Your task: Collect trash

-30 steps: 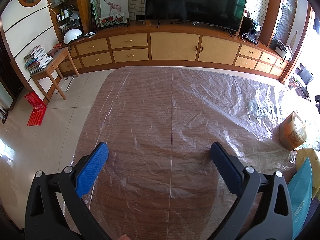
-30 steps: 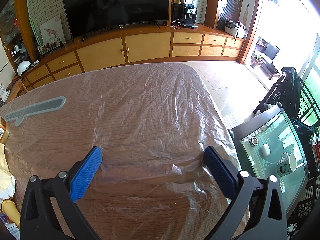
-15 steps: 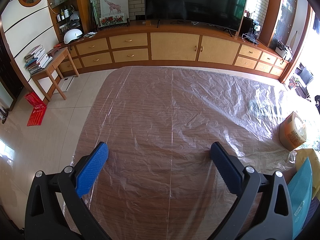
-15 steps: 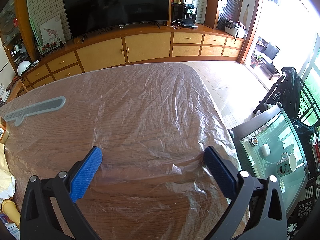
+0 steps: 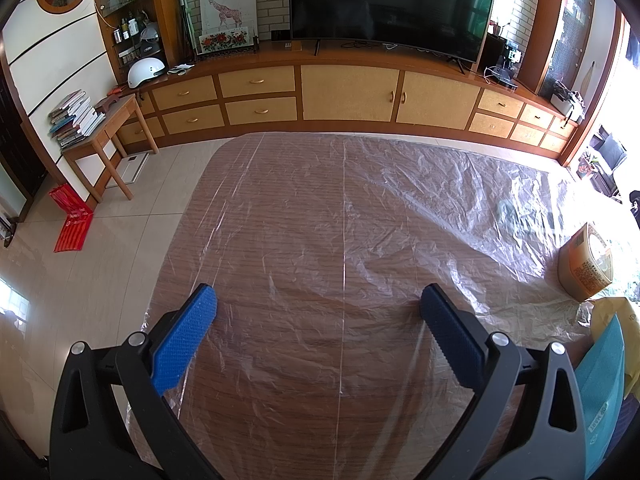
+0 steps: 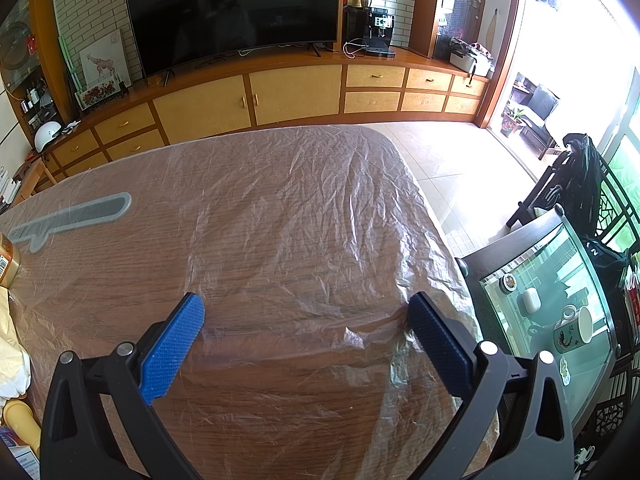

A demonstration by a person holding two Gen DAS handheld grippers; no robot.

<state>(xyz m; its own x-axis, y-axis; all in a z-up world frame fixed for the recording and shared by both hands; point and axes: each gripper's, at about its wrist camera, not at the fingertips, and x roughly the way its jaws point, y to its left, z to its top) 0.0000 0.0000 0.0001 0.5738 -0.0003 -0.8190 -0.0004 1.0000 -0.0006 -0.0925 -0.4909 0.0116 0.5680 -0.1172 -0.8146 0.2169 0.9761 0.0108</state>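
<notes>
While both the left gripper (image 5: 318, 308) and right gripper (image 6: 306, 316) hover spread wide and empty over the plastic-covered table (image 5: 320, 240), a cardboard box (image 5: 586, 266) lies near its right edge.

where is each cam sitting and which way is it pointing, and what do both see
Left wrist: sits on the left gripper, facing forward over the plastic-covered table toward the TV cabinet; its two blue-padded fingers show, open and empty.
Right wrist: sits on the right gripper, looking across the same table's right end toward the cabinet, glass side table to the right; its open fingers show.
Shared: table, TV, cabinet, giraffe picture, white helmet.
</notes>
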